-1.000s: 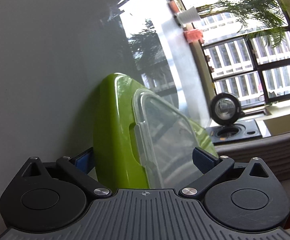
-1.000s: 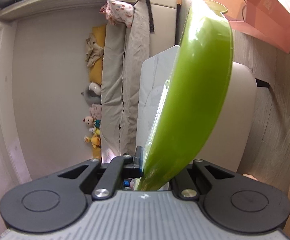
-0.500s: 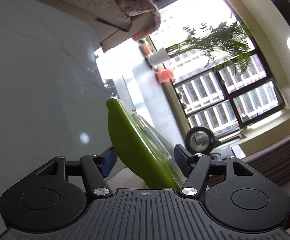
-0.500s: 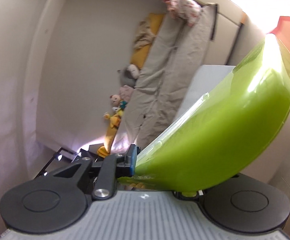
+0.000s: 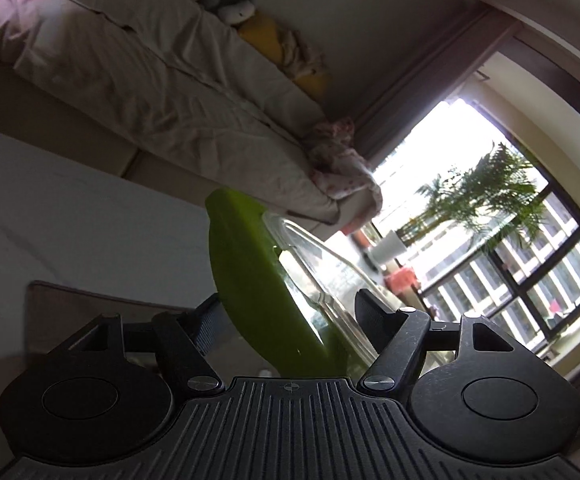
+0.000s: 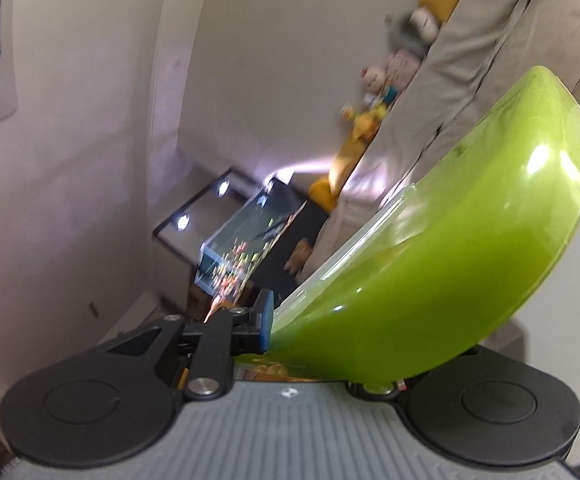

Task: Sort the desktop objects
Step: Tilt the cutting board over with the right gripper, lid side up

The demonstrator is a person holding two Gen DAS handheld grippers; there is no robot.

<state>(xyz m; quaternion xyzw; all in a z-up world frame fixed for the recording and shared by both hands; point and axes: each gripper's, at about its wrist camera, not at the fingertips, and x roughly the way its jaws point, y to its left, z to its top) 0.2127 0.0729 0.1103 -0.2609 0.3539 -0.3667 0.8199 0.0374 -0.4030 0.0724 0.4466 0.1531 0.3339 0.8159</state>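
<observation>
The carry step is in hand: the glossy lime-green plastic box with a clear snap-on lid [image 5: 250,280] hangs in the air, tilted, above the white surface [image 5: 70,216]; the right tongs [image 6: 329,344] pinch its edge; the left tongs [image 5: 290,316] have just been opening, pads straddling it, contact unclear; next, level it and choose its place.

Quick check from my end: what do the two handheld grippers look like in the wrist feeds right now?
Both look alike: a grey ribbed plate at the bottom with a small crosshair mark, flanked by two round black housings, and black link arms on silver screws. The left gripper has black fingers with blue pads. On the right gripper only one blue pad shows. No cables, hands or sleeves are visible.
</observation>
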